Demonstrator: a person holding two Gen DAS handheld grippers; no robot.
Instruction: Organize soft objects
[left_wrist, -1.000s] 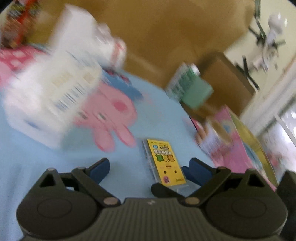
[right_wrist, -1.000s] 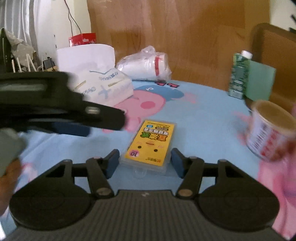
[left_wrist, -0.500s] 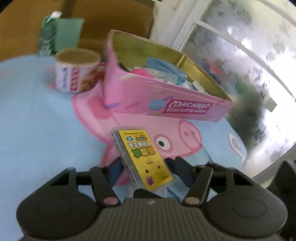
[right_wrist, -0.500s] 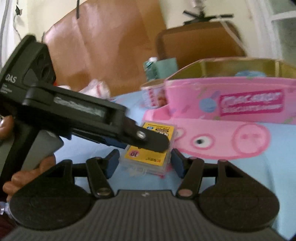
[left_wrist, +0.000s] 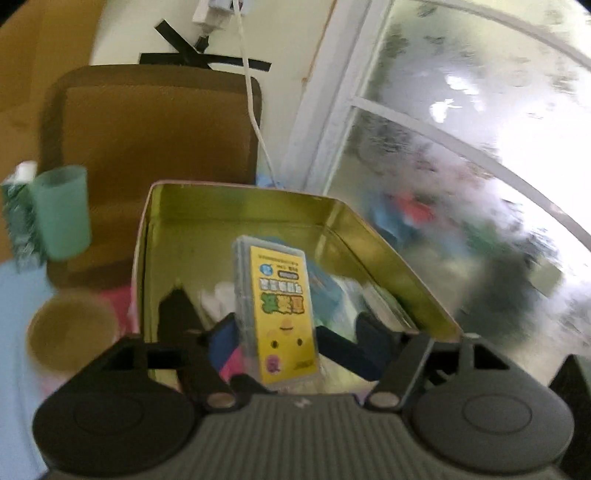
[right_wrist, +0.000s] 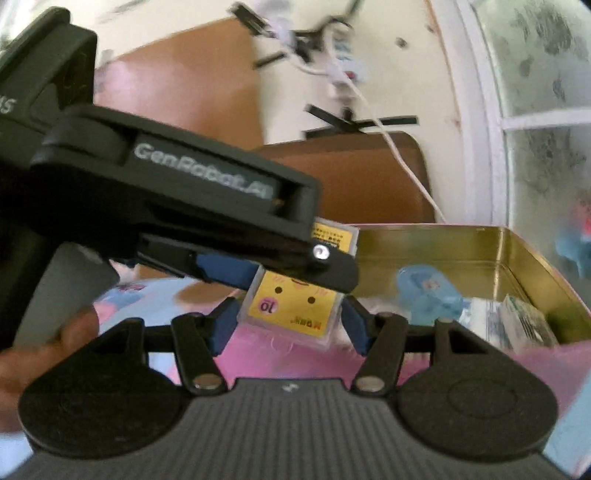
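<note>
**Tissue pack held over the tin, both grippers close by**

Tissue pack, seen from the left wrist, stands upright between the blue pads of the left gripper, which is clamped on its lower flanks. It hangs above the open gold-lined tin, where blue and white soft packets already lie. I judge it light and yielding: a clear film wrapper over a soft stack, so it will squash under a hard pinch and the film may slide. The broad sides low down, where the pads sit now, look like the sound place to hold. On the yellow face is a cartoon smile with blocks of print too blurred to read. A green cup and a round paper tub stand to the left of the tin.

From the right wrist, the same pack appears upside down, with "10" legible near its lower edge beside small characters I cannot make out. The left gripper crosses the view and bears the lettering "GenRobot.AI". The right gripper has its fingers spread either side of the pack; whether they touch it I cannot tell, though they look apart from it. The tin sits beyond, to the right.
</note>
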